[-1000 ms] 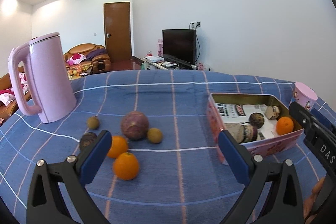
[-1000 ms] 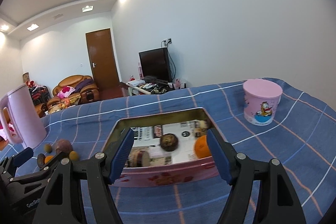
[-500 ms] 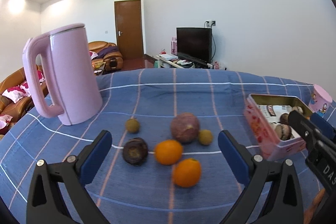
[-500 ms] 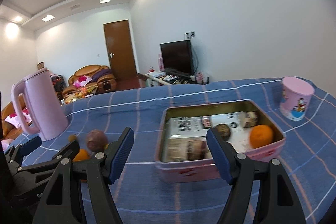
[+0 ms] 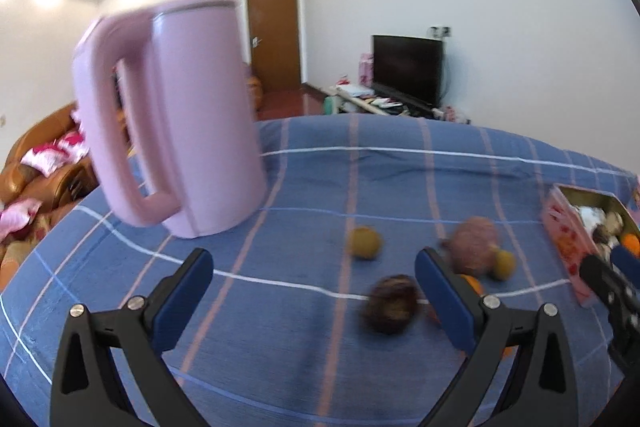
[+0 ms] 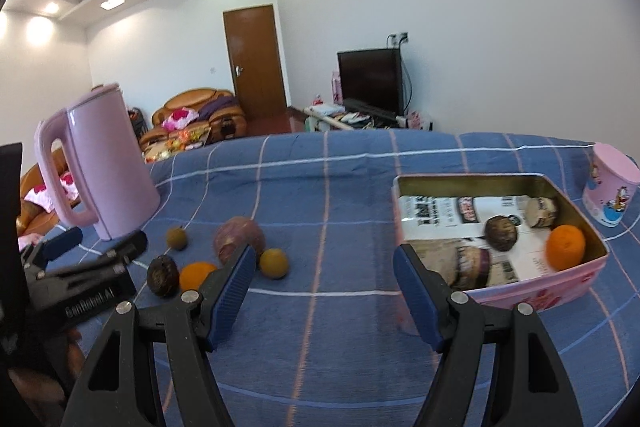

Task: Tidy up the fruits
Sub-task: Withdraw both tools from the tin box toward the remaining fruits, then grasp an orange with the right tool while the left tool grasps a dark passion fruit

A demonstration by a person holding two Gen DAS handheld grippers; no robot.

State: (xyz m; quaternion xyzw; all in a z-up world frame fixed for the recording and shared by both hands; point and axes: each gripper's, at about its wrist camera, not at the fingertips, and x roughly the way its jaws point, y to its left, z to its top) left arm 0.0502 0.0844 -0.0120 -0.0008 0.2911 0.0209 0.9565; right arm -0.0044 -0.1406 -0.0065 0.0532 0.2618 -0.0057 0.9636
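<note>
Both grippers are swung leftward since the earlier frames, so the pink kettle (image 5: 176, 115) is now seen large and close. Left gripper (image 5: 314, 291) and right gripper (image 6: 324, 287) are held with fingers wide apart, nothing between them. Loose fruits (image 6: 239, 239) are scattered on the blue-clothed desk (image 6: 340, 195); one orange (image 6: 565, 247) is seen inside the pink tin (image 6: 536, 291).
</note>
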